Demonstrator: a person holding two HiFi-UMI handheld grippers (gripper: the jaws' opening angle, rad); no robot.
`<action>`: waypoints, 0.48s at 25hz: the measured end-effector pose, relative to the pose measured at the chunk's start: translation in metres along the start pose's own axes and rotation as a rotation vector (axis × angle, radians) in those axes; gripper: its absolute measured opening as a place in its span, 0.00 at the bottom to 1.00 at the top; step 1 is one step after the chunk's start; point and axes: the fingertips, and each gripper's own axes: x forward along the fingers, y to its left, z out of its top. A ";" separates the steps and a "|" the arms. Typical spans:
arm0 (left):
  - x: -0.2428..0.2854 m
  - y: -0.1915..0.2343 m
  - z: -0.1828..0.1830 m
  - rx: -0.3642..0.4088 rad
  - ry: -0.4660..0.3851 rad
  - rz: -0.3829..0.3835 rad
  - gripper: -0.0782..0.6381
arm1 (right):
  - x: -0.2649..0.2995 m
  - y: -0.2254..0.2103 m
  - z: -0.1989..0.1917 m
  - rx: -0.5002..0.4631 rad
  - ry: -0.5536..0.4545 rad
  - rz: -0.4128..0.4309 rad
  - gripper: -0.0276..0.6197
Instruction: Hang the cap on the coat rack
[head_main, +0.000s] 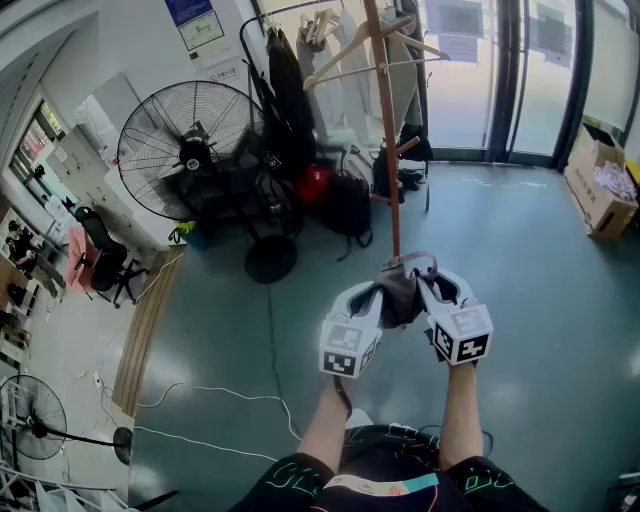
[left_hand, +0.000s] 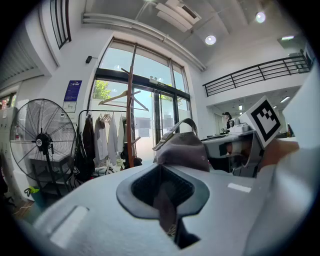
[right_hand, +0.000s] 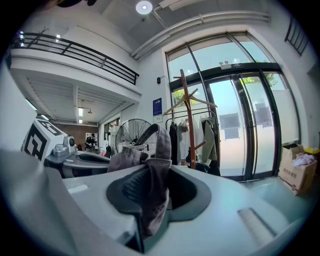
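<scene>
Short of the rack (head_main: 388, 150), which is standing upright straight ahead, the cap (head_main: 402, 292) is hanging between the left tongs (head_main: 374, 297) and right tongs (head_main: 426, 288), each pinching its cloth, neither looking clearly nearer the rack.

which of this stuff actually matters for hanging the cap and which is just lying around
For the job: cap, held by left gripper and right gripper; coat rack.

Just lying about: fan, black backpack, cardboard box, hanging clothes.
</scene>
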 end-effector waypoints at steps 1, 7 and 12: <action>0.002 -0.002 0.001 -0.005 -0.003 -0.001 0.14 | -0.002 -0.002 0.001 -0.006 -0.003 -0.004 0.19; 0.011 -0.009 0.008 -0.025 -0.018 0.001 0.14 | -0.006 -0.016 0.002 0.004 0.000 -0.013 0.20; 0.012 -0.006 0.011 -0.050 -0.028 0.002 0.14 | -0.006 -0.017 0.006 0.009 -0.009 0.000 0.20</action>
